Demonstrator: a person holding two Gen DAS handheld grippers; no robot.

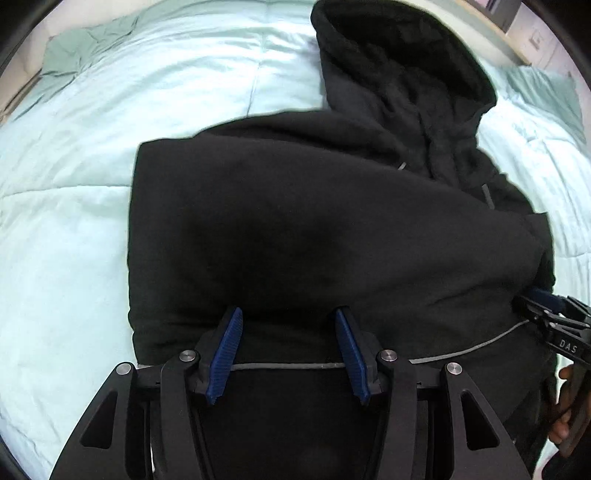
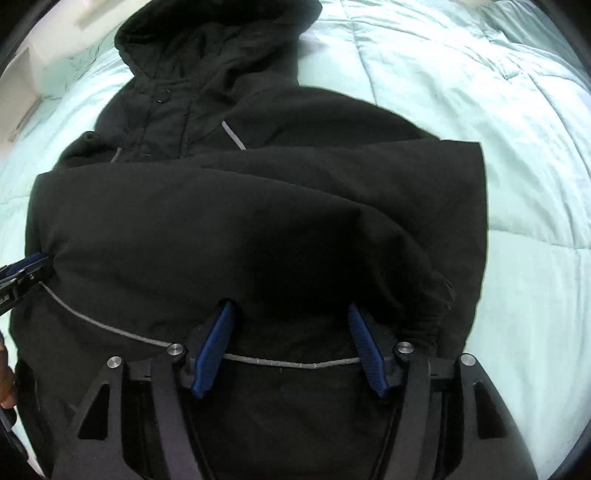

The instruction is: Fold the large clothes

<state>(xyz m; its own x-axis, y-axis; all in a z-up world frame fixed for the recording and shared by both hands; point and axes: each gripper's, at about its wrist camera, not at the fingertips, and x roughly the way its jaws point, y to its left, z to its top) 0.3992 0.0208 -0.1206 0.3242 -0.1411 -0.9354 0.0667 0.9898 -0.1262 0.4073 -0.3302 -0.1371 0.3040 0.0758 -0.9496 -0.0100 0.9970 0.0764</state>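
Note:
A black hooded jacket (image 1: 314, 221) lies on a pale green bed, its sleeves folded across the body and its hood (image 1: 402, 62) at the far end. It also shows in the right wrist view (image 2: 258, 221). My left gripper (image 1: 288, 317) is open, its blue pads (image 1: 227, 350) spread against the near fold of the jacket, above a grey reflective stripe (image 1: 288, 366). My right gripper (image 2: 291, 310) is open in the same way at the jacket's right part, above that stripe (image 2: 295, 362). Each gripper shows at the edge of the other's view, the right one (image 1: 546, 314) and the left one (image 2: 22, 273).
The pale green quilt (image 1: 74, 221) covers the bed all around the jacket. A darker green pillow (image 1: 74, 51) lies at the far left corner. A wooden headboard edge (image 1: 491, 29) and wall stand behind the hood.

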